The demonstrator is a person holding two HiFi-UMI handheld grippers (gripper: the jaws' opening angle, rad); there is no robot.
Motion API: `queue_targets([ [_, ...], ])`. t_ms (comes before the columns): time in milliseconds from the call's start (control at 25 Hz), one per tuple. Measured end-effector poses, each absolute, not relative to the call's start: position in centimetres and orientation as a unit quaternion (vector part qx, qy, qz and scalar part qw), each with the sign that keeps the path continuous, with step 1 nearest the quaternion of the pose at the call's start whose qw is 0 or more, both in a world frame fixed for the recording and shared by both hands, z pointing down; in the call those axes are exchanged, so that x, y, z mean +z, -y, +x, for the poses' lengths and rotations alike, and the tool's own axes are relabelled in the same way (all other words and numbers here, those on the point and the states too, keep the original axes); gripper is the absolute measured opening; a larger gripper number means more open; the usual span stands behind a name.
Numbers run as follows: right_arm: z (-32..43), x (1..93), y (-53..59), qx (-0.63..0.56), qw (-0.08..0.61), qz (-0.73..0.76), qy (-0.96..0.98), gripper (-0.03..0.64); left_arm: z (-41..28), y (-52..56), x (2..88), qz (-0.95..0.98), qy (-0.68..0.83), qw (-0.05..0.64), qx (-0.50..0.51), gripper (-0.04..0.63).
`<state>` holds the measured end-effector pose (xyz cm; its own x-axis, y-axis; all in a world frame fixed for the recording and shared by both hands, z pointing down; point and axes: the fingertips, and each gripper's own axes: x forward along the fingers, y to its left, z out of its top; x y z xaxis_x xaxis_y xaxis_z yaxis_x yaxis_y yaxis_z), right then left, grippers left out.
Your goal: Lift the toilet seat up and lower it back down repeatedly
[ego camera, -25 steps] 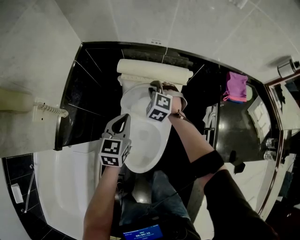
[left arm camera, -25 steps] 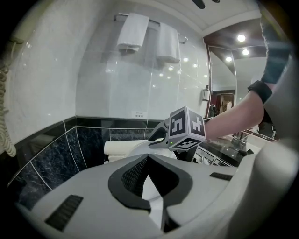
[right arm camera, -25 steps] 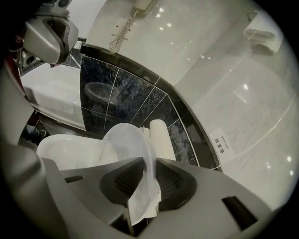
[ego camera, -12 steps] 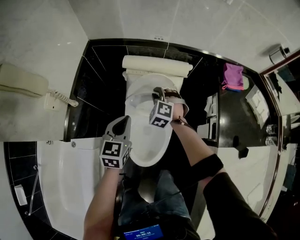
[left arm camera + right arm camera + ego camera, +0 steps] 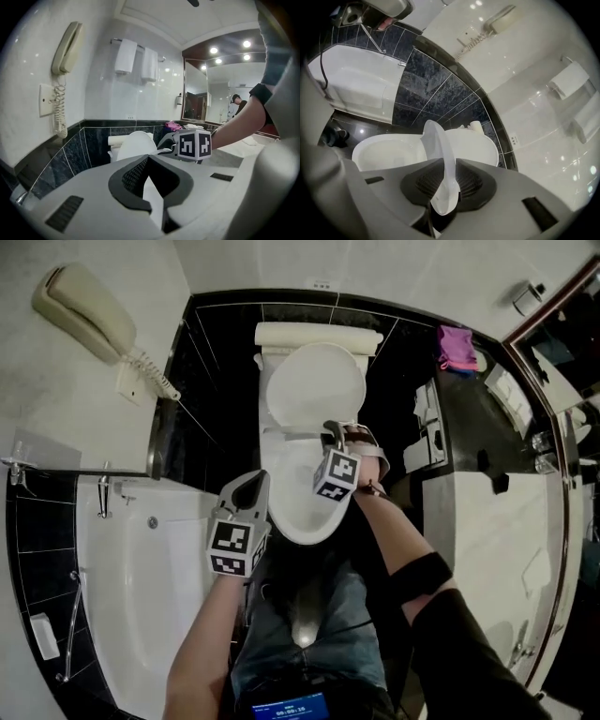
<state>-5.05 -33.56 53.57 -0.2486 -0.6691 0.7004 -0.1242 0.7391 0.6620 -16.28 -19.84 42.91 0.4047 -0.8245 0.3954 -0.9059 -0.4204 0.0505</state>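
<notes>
Toilet seat stands tilted partway up over the bowl, its thin white rim running edge-on between the jaws of the right gripper, which pinch it from both sides at the seat's right-hand edge. Behind the seat the lid is raised and leans back against the tank at the far wall of black tile. The right gripper's marker cube sits over the right side of the bowl, with the person's bare forearm reaching in from the near right. The left gripper hangs just beside the bowl's near left rim, apart from the seat; its jaws meet at the tips with nothing between them, and its view looks across toward the lid and the other gripper's cube. To the left of the toilet lies a white bathtub, and above it on the pale wall hangs a corded phone. Folded white towels hang on a rail high on the far wall, a large mirror fills the right side, and a pink cloth lies on the dark counter to the right of the tank.
</notes>
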Motion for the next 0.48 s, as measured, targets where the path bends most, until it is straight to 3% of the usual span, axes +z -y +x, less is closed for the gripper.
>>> queue_targets([
  [480, -4.8, 59.9, 20.6, -0.292, 0.533, 0.257, 0.751, 0.105, -15.8, 9.4, 50.6, 0.808, 0.548, 0.148, 0.159, -0.014],
])
